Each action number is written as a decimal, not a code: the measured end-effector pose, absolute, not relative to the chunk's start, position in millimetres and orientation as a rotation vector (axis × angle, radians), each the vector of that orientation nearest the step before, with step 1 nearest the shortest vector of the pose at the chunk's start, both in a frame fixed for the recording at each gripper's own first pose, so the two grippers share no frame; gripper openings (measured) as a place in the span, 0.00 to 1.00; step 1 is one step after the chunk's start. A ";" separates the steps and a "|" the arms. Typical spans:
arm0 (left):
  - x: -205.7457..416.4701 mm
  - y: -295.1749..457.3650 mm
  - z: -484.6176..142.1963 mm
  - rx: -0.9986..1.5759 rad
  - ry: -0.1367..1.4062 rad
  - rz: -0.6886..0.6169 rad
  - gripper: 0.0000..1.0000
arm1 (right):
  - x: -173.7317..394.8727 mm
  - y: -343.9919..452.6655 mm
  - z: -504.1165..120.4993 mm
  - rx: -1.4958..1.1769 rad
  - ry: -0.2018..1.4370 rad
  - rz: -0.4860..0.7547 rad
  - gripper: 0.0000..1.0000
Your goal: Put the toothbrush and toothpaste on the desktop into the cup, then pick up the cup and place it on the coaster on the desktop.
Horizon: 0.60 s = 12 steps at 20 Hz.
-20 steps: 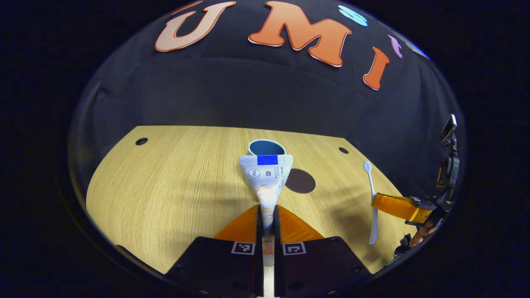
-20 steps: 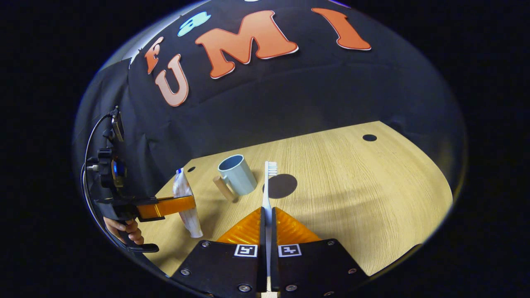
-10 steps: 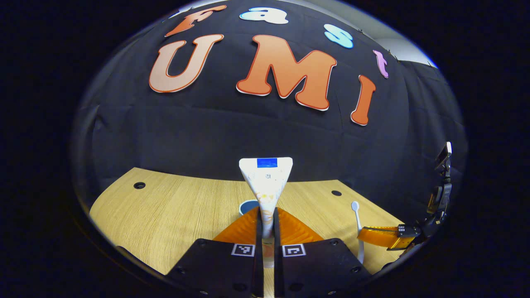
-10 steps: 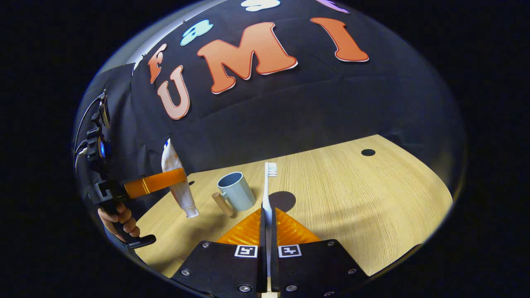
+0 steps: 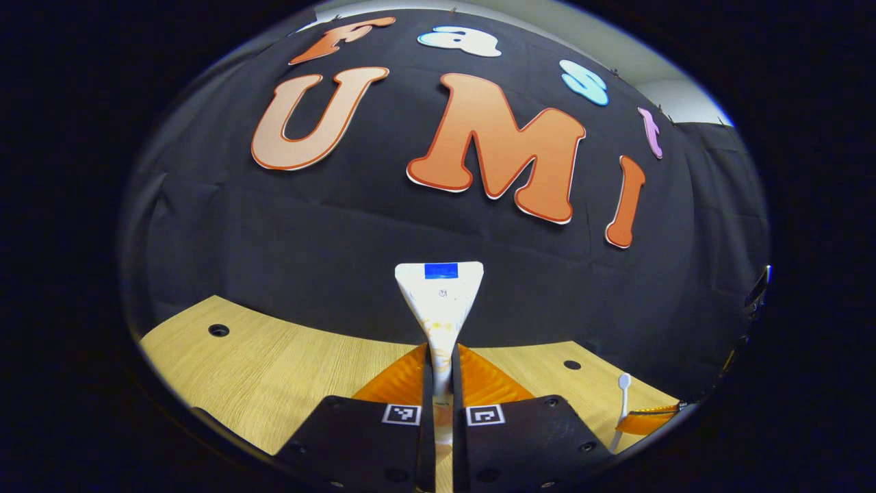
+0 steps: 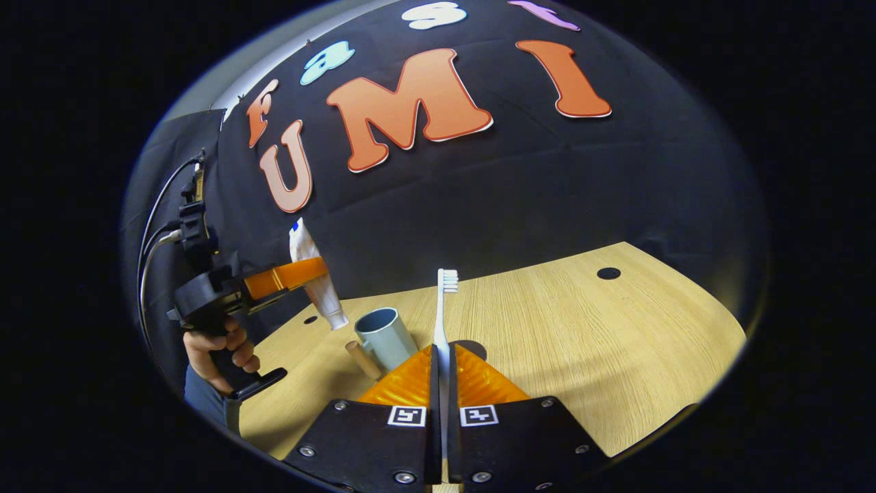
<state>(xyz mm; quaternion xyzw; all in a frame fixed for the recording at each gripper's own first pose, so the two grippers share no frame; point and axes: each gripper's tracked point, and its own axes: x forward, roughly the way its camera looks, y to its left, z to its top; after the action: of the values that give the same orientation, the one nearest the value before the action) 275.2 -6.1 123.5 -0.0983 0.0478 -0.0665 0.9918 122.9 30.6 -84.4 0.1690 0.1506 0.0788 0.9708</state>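
Left gripper [image 6: 301,272] jaws clamped on the toothpaste [image 6: 316,277], held cap-down in the air just above and left of the cup [image 6: 384,337], right gripper [image 6: 442,363] jaws clamped on the toothbrush [image 6: 443,308], bristles up, beside the cup, coaster [image 6: 473,348] on the tabletop [image 6: 602,342] just behind the cup.

The toothpaste [image 5: 440,301], a white tube with a blue patch at its flat crimped end, was held upright and off the desk, crimp up and cap down; in the right gripper view its cap end hung just above and left of the cup [image 6: 385,337]. The cup, pale blue-grey with a wooden peg handle, stood upright and open on the desk. The toothbrush [image 6: 443,308], white and slim, pointed bristles-up, also lifted. The coaster [image 6: 472,347], a dark round disc, lay flat just right of the cup.
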 end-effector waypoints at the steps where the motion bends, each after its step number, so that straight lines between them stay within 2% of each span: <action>1: 282.1 -3.5 123.2 -0.204 0.084 -0.127 0.09 | 124.1 31.8 -83.7 0.339 0.301 0.163 0.04; 5: 304.4 -5.6 106.8 -0.232 0.071 -0.121 0.09 | 132.5 34.5 -80.5 0.317 0.294 0.176 0.04; 12: 325.2 -3.0 47.5 -0.288 0.166 -0.084 0.10 | 149.8 35.4 -56.8 0.271 0.228 0.186 0.04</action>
<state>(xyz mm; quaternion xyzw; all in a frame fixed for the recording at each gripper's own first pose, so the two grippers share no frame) 325.2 -3.0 47.5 -0.1435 0.0826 -0.0418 0.9853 149.8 35.4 -56.8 0.1346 0.1132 0.0922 0.9801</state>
